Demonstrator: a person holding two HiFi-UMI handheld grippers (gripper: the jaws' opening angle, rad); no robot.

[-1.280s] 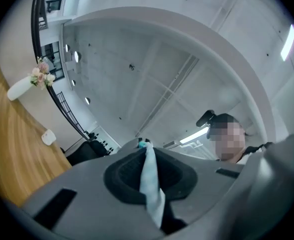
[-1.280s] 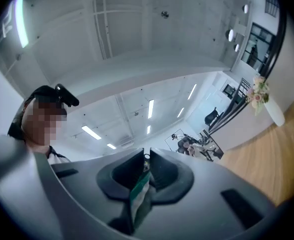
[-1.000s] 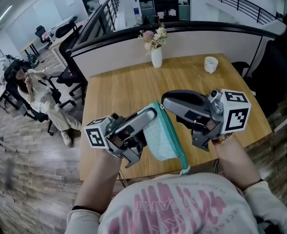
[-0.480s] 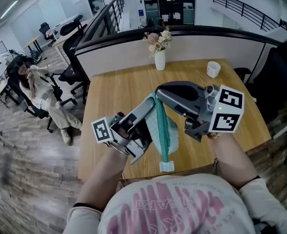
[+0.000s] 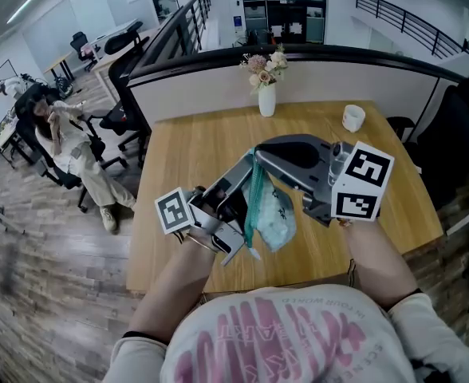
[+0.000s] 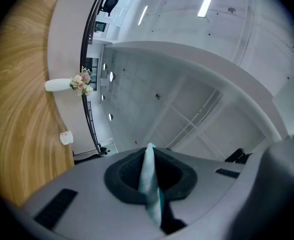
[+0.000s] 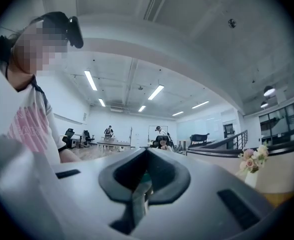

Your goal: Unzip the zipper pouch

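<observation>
**Pouch swung edge-on between two clenched grippers**
The left gripper [image 5: 246, 168] and right gripper [image 5: 264, 153] had rolled, both clamped on the zipper pouch [image 5: 276, 223]. It now hung toward 6 o'clock below their tips, above the table [image 5: 195, 142]. Unzipping seemingly hadn't begun.

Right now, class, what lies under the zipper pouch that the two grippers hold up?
Around the hanging zipper pouch, only bare wooden table shows beneath. The patch straight below it is covered by the pouch itself and the left gripper, so anything there cannot be seen.
</observation>
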